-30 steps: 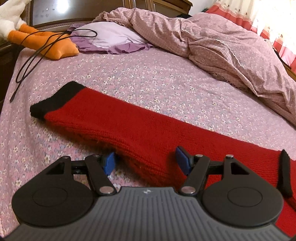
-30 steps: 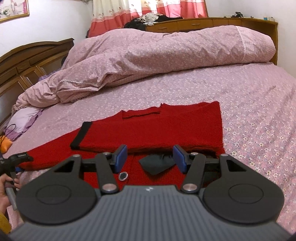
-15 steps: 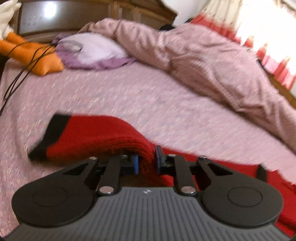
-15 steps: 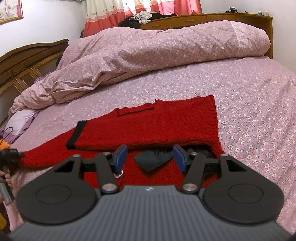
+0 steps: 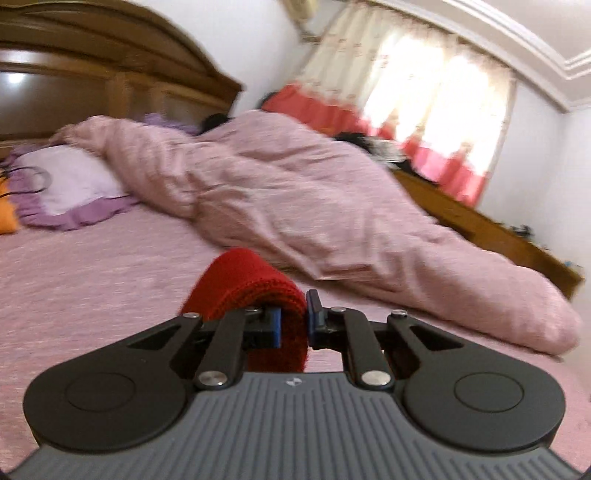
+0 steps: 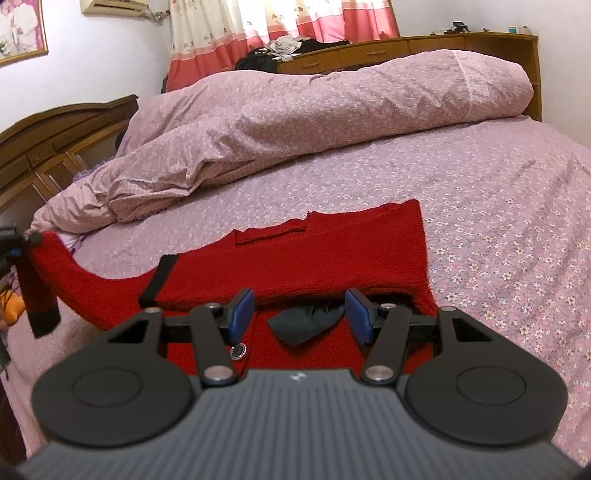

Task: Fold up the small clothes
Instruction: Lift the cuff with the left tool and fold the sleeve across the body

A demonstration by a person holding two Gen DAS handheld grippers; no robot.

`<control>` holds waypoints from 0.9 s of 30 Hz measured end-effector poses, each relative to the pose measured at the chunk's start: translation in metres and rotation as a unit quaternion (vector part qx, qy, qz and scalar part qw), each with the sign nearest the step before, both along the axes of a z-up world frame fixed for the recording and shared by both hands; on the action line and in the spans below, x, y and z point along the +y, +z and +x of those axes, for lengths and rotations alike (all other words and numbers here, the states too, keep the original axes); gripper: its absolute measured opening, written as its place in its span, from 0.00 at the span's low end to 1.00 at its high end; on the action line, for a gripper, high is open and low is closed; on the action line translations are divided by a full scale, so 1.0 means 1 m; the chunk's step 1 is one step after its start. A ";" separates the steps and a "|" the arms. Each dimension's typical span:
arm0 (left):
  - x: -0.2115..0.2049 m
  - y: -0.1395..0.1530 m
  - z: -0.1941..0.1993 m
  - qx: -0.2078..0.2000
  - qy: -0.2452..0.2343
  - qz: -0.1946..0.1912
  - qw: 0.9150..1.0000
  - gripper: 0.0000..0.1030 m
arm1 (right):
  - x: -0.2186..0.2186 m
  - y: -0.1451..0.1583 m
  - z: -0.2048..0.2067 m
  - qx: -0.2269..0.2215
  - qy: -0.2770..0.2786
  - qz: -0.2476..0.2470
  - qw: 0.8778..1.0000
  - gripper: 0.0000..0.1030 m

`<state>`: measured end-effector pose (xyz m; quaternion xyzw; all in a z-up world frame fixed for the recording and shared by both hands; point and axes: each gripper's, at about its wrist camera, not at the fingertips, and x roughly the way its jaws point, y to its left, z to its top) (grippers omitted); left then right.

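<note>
A red knit sweater (image 6: 332,243) lies flat on the flowered bed sheet (image 6: 498,221), one black-cuffed sleeve (image 6: 159,280) folded across its body. My left gripper (image 5: 293,314) has its jaws closing, pads pressed on the other red sleeve (image 5: 240,280), which loops up over the fingers. In the right wrist view that sleeve (image 6: 62,269) hangs lifted at the far left, its black cuff (image 6: 44,317) dangling. My right gripper (image 6: 299,314) stands open above the sweater's near edge, over a dark fabric piece (image 6: 303,323) and a round button (image 6: 238,350), with nothing between its pads.
A bunched pink quilt (image 6: 295,129) fills the bed's far side. A lilac pillow (image 5: 70,181) and an orange plush toy (image 5: 5,218) lie by the wooden headboard (image 5: 110,74). A wooden cabinet (image 6: 406,48) with clothes stands under red-and-cream curtains (image 6: 280,22).
The left gripper shut on the outstretched sleeve and lifted it off the bed; the view tilted up. The right gripper stayed put.
</note>
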<state>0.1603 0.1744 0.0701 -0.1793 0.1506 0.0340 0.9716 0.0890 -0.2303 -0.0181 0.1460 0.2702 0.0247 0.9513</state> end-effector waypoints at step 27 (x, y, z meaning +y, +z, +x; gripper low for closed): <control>-0.211 -0.097 0.052 0.125 -0.178 0.066 0.974 0.16 | -0.042 -0.021 -0.007 0.000 -0.035 0.054 0.998 0.56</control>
